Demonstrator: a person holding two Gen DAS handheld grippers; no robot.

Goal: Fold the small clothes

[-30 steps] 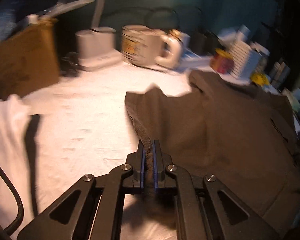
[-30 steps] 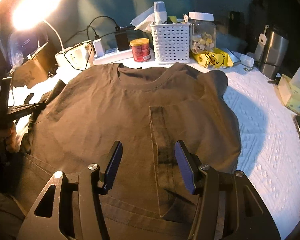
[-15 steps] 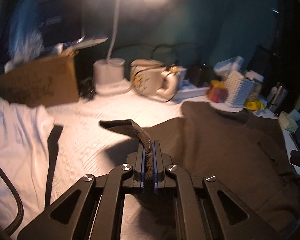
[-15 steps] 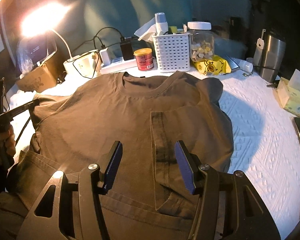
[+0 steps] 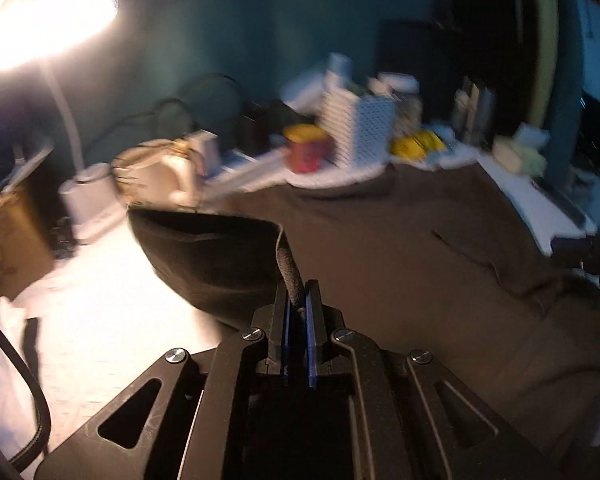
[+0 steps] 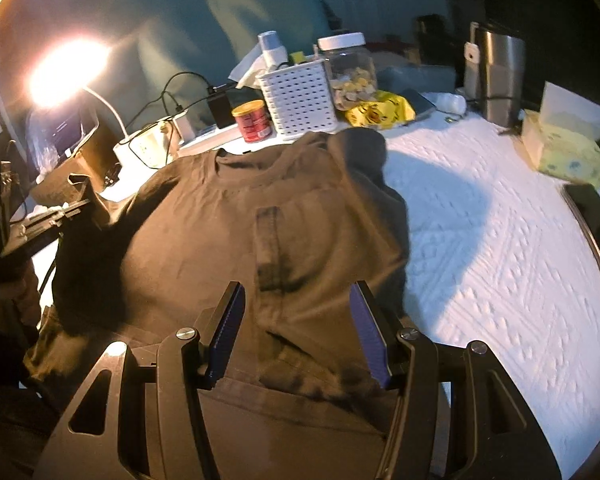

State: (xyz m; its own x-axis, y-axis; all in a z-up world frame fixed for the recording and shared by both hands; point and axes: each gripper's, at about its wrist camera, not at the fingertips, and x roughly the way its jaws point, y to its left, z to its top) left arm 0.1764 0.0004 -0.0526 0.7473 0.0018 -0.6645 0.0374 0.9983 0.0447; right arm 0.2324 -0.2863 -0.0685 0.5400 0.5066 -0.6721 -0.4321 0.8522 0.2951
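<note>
A dark brown T-shirt [image 6: 300, 200] lies flat on the white textured cover [image 6: 500, 240], collar toward the far clutter. My left gripper [image 5: 298, 300] is shut on the hem of the shirt's left sleeve [image 5: 204, 256], which hangs lifted and curled above the cover beside the shirt body [image 5: 400, 248]. In the right wrist view the left gripper [image 6: 86, 200] shows at the left edge with the sleeve [image 6: 76, 182] bunched at its tip. My right gripper [image 6: 296, 300] hovers open over the lower middle of the shirt with nothing pinched between its blue pads [image 6: 228, 320].
Along the back stand a lit desk lamp [image 6: 64, 72], a power strip [image 6: 204, 140], a red can [image 6: 254, 120], a white basket [image 6: 300, 96], a jar [image 6: 350, 68] and a steel tumbler [image 6: 496, 76]. A tissue box [image 6: 564, 148] sits far right, a cardboard box [image 5: 8, 248] far left.
The left gripper has carried the pinched sleeve up and to the right, toward the shirt's body, rolling as it went. The right gripper has shifted a little and stays open.
</note>
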